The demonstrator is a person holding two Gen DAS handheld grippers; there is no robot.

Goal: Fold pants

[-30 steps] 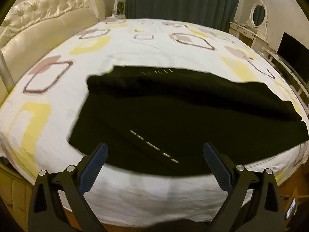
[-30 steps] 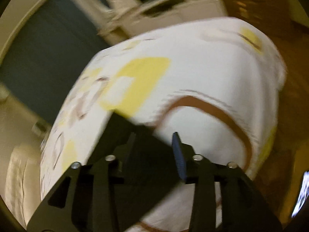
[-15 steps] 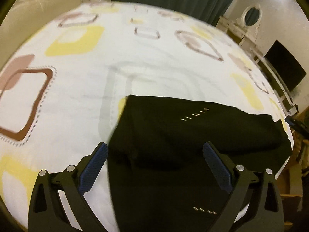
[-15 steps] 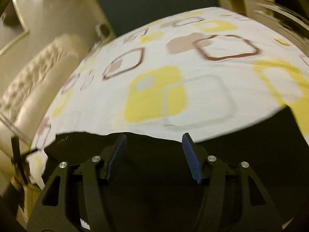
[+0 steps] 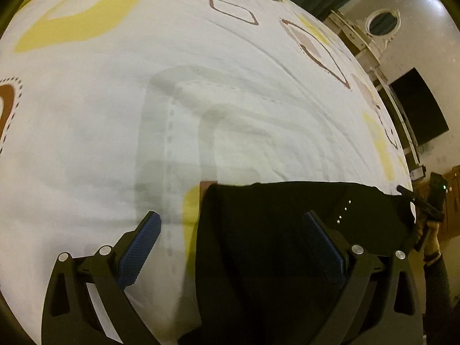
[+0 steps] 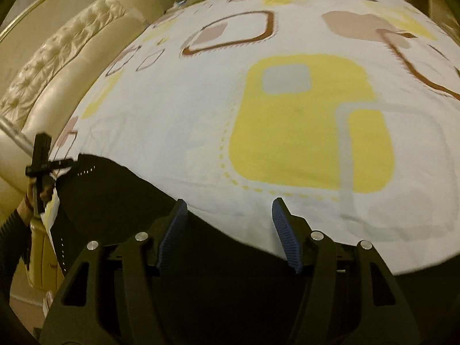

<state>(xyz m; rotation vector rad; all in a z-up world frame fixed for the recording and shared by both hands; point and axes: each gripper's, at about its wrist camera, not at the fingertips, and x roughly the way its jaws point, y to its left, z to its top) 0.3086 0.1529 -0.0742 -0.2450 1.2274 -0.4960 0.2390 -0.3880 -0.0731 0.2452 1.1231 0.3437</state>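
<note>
**Both grippers spread above the black pants at the bed's near edge**

The left gripper [image 5: 230,254] points steeply down at the bed, its two blue-padded fingers [image 5: 140,248] set wide apart with nothing clamped between them. Under it, the left edge of the black pants [image 5: 276,247] runs up between the fingers: the left finger hangs over bare bed sheet [image 5: 115,115], the right finger over dark cloth. Whether either pad touches the fabric cannot be told. A short row of pale stitches shows on the pants just beyond the right finger.

The right gripper [image 6: 228,235] is likewise tilted down, its jaws parted and gripping nothing. Its fingers [image 6: 284,238] stand over the far edge of the pants [image 6: 120,189], with the sheet's large yellow square straight ahead of the tips. The cloth fills the area below and to the left of this gripper, reaching away towards the left gripper [image 6: 43,166], seen far off to the side in a person's hand [image 6: 34,192].

Beyond the pants, the white sheet [image 6: 201,115] with yellow and brown squares spreads to a cream tufted headboard [image 6: 57,66]. Ahead and to the right of the left gripper stand a dressing table with an oval mirror [image 5: 383,23] and a dark screen [image 5: 419,109]
</note>
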